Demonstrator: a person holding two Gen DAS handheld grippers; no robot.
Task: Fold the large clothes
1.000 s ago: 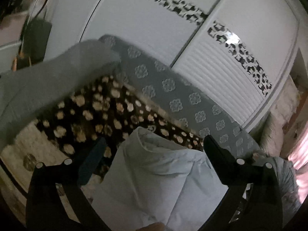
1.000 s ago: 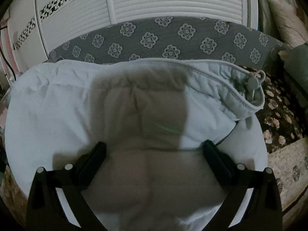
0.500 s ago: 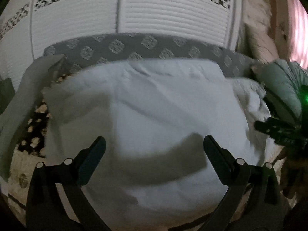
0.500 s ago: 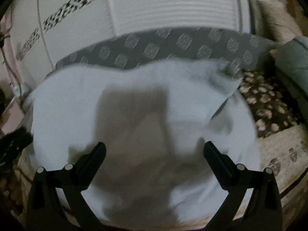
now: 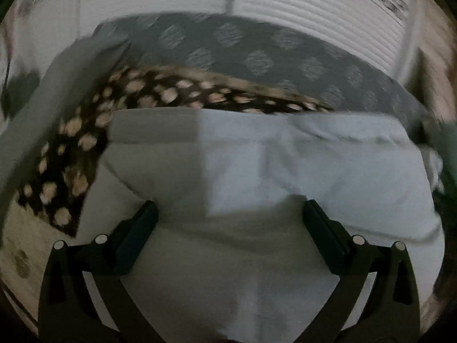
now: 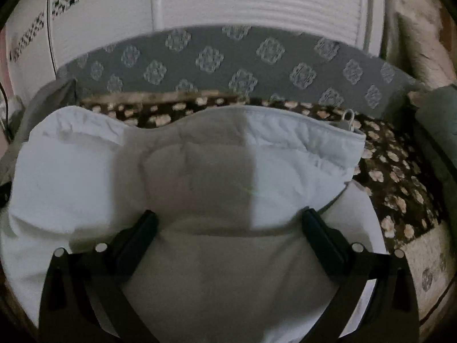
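Black fingers spread wide on both, the left hand-held gripper and right hand-held gripper hover empty over the pale blue garment, lying bunched on the spotted brown blanket, grey patterned cushion beyond.

Your left gripper has swung from the brown spotted blanket onto the pale garment, now folded flat.
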